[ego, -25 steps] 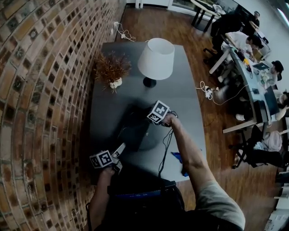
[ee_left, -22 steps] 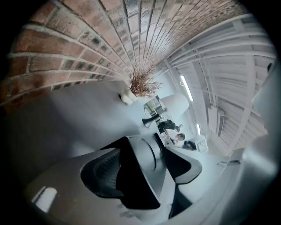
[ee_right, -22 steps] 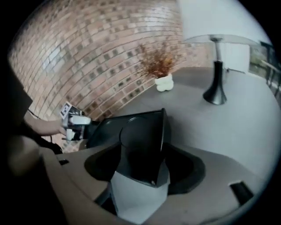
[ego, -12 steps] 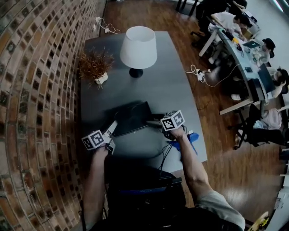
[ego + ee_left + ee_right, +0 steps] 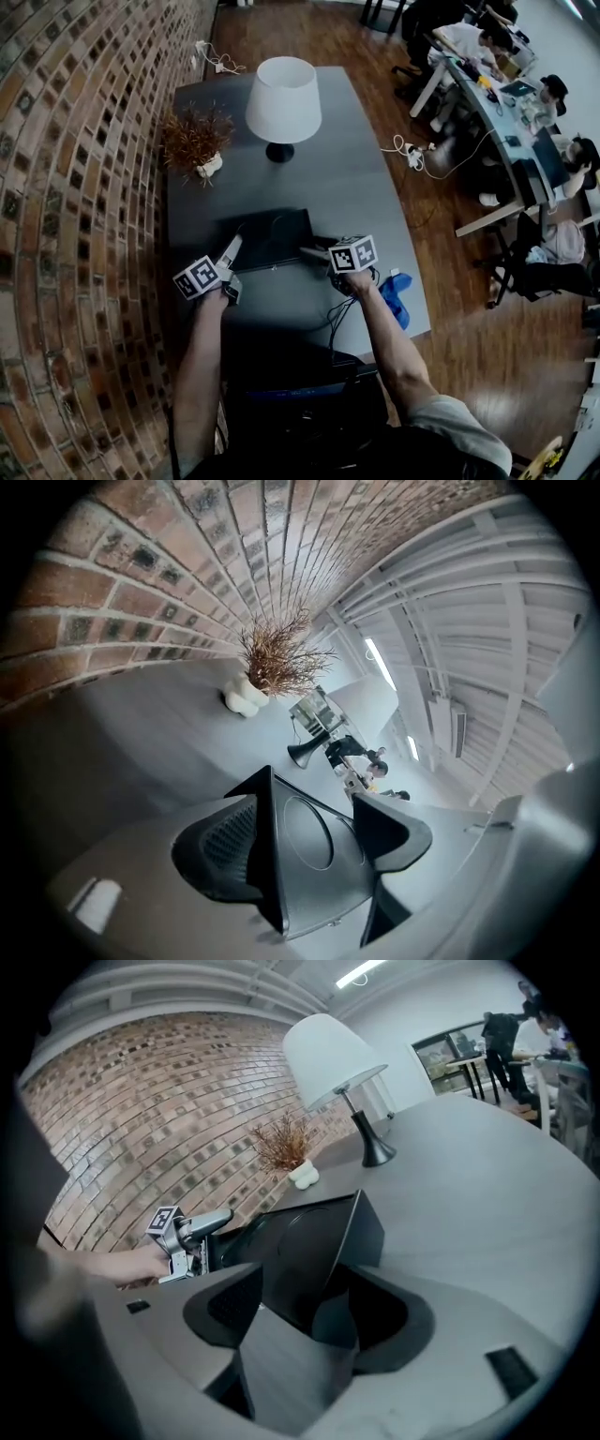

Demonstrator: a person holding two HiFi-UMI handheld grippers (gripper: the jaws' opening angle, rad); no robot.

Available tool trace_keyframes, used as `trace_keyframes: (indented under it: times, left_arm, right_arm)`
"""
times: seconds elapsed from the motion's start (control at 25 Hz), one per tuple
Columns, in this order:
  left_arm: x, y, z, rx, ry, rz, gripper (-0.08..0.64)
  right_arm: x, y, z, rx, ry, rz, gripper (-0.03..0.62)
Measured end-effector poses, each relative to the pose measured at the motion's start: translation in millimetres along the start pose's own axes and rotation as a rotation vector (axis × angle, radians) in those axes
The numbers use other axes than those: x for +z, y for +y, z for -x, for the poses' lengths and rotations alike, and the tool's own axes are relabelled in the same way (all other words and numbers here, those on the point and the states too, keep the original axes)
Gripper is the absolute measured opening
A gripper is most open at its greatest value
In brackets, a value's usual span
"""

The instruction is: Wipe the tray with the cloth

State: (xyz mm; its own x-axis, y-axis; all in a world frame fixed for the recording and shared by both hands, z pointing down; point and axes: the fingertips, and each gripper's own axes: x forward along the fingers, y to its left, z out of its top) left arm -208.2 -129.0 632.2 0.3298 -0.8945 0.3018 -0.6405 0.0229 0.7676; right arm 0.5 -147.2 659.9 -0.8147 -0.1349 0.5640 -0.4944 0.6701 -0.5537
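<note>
While your left tongs (image 5: 314,810) are opening, spread wide now, the rim of the dark tray (image 5: 270,239) runs between them with neither pad pressing on it; that's the tray's left edge, the side nearer the brick wall (image 5: 84,187); over on the other side your right tongs (image 5: 314,1305) are narrower and closed on the tray's near right corner, the corner filling the gap between the pads; from the right gripper view the tray looks tipped up on that side, though the head view doesn't show how far; the tray sits mid-tabletop (image 5: 361,187), right in front of you, between your two hands; the cloth (image 5: 396,298), blue and crumpled, lies at the tabletop's right edge, just beside your right forearm, apart from the tray and touched by neither tongs; farther back a white-shaded lamp (image 5: 283,98) stands on its dark base, and a dried plant (image 5: 195,139) in a small pale pot sits close to the wall.
</note>
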Motion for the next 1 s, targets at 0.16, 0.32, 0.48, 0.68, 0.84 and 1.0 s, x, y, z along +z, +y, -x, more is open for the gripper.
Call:
trace_keyframes:
  times: [0.16, 0.32, 0.48, 0.68, 0.84, 1.0]
  left_arm:
    - [9.7, -24.7, 18.2, -0.025, -0.031, -0.047, 0.307]
    - [-0.6, -66.0, 63.7, -0.094, -0.028, -0.148, 0.307]
    - [-33.1, -89.3, 95.9, -0.139, 0.005, -0.166, 0.307]
    - [-56.4, -103.7, 104.4, -0.174, 0.028, -0.155, 0.307]
    - [-44.7, -129.7, 101.1, -0.226, 0.011, -0.199, 0.307]
    - [-31.9, -153.1, 95.0, -0.267, -0.006, -0.259, 0.307]
  right_arm:
    - [19.9, -2.9, 29.5, -0.059, -0.111, 0.022, 0.282]
    - [49.1, 13.6, 100.7, -0.090, -0.345, 0.032, 0.242]
    - [47.8, 32.7, 154.7, -0.114, -0.448, 0.038, 0.218]
    - [21.7, 36.6, 172.8, -0.183, -0.436, 0.046, 0.206]
    - [15.1, 45.3, 170.3, -0.186, -0.423, 0.064, 0.206]
    - [21.6, 53.6, 168.1, -0.193, -0.417, 0.110, 0.206]
